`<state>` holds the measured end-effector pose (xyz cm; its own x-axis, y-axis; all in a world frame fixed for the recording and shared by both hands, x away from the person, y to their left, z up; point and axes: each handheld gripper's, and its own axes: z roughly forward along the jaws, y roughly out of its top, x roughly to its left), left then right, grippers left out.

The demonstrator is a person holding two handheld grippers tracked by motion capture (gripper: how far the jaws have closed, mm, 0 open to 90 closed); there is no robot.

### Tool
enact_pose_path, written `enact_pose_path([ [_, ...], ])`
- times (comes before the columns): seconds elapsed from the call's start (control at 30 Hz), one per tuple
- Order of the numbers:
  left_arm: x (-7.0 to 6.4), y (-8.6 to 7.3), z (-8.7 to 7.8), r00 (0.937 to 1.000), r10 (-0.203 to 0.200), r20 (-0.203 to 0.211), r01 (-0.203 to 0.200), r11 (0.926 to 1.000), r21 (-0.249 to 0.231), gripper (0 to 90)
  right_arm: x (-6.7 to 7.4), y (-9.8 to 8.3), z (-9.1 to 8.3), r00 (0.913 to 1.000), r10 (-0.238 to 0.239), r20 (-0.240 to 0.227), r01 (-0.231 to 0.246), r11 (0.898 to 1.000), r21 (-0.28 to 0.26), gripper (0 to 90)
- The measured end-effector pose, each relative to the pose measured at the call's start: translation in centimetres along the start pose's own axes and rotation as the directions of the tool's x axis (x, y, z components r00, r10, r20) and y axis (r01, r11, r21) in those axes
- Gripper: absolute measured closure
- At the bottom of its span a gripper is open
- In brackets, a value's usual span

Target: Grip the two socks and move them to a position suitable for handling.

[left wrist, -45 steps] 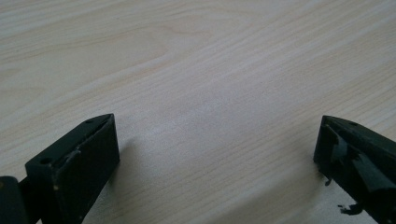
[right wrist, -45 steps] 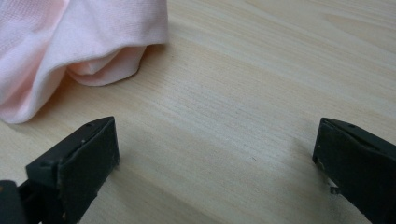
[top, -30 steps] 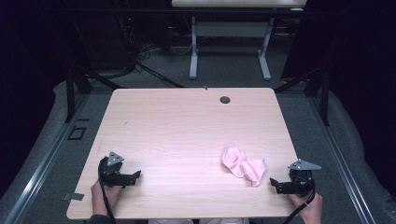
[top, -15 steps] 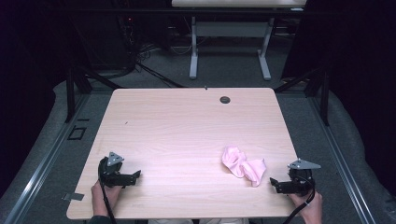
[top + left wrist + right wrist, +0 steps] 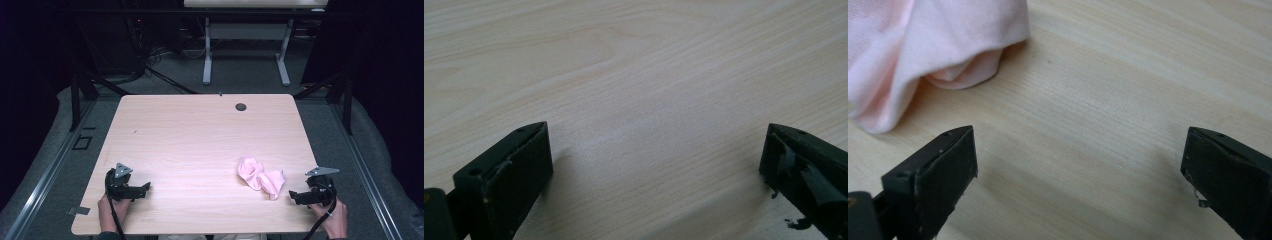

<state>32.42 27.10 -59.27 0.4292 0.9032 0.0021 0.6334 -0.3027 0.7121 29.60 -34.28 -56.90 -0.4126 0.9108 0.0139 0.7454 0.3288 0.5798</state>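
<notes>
I can read no text, label, brand, number or sign in any of my views. The wooden table (image 5: pixel 200 145) ahead of both pairs of jaws carries plain grain and no markings, and the pink cloth (image 5: pixel 923 45) beyond my right gripper's jaws has no print or tag I can make out.
</notes>
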Motion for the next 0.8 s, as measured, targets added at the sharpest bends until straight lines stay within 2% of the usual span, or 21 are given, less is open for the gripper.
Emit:
enact_pose_path([
  [0.1,0.0,0.0,0.0,1.0,0.001,0.0,-0.001,1.0,0.001,0.5,0.3,0.6,-0.7,0.9999,0.0,-0.011,0.001,1.0,0.015,0.0],
  [0.13,0.0,0.0,0.0,1.0,0.0,0.0,0.0,1.0,0.0,0.5,0.5,1.1,-1.1,0.9999,-0.013,-0.008,0.014,1.0,0.022,0.0],
  [0.3,0.0,0.0,0.0,1.0,-0.001,-0.001,0.001,1.0,0.0,0.5,1.4,2.5,-2.2,0.9991,-0.039,-0.012,0.04,0.999,0.015,0.0],
  [0.6,0.0,0.0,0.0,1.0,-0.002,-0.001,0.002,1.0,-0.001,0.5,2.8,4.9,-3.0,0.9955,-0.091,-0.027,0.092,0.995,0.034,0.0],
  [0.8,0.0,0.0,0.0,1.0,-0.001,-0.001,0.001,1.0,0.0,0.5,4.2,6.7,-3.2,0.9903,-0.132,-0.044,0.133,0.991,0.027,0.0],
])
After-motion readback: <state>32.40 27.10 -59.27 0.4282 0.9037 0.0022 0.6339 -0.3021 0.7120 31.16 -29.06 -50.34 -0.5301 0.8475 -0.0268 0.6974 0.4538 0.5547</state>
